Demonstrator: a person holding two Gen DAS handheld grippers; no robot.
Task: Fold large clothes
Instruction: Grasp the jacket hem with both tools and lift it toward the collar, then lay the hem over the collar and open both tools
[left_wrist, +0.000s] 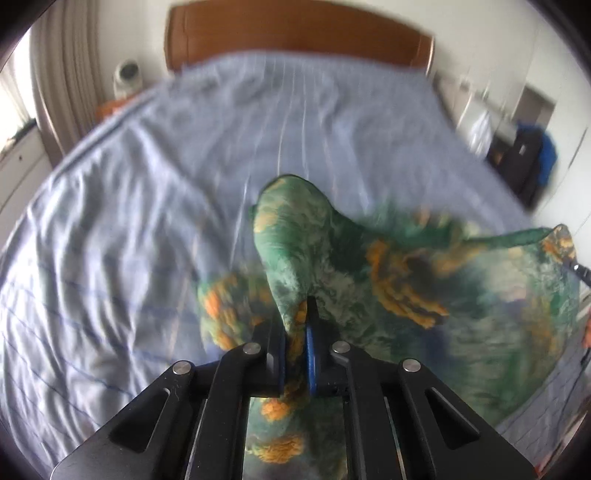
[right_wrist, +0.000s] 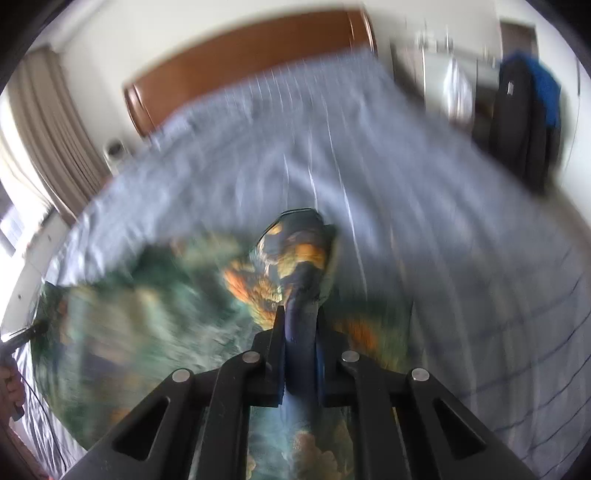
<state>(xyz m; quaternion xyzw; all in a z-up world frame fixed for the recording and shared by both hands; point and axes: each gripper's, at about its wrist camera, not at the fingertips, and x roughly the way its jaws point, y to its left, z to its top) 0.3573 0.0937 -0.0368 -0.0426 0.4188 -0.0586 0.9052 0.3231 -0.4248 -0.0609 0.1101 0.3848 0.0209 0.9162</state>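
Observation:
A green garment (left_wrist: 424, 280) with orange flowers lies spread over the near part of a bed. My left gripper (left_wrist: 295, 332) is shut on a bunched fold of its edge, which pokes up beyond the fingertips. In the right wrist view the same garment (right_wrist: 140, 325) stretches to the left, and my right gripper (right_wrist: 299, 328) is shut on another bunched edge with a darker blue-and-orange print. The other gripper's tip shows at the far right edge of the left view (left_wrist: 580, 269) and at the far left of the right view (right_wrist: 26, 332). Both views are motion-blurred.
The bed carries a wrinkled light-blue striped sheet (left_wrist: 147, 192) and ends in a brown wooden headboard (left_wrist: 295, 33). Curtains (left_wrist: 62, 74) and a small white appliance (left_wrist: 127, 75) stand to the left. A dark bag with a blue cloth (right_wrist: 528, 110) stands beside the bed at right.

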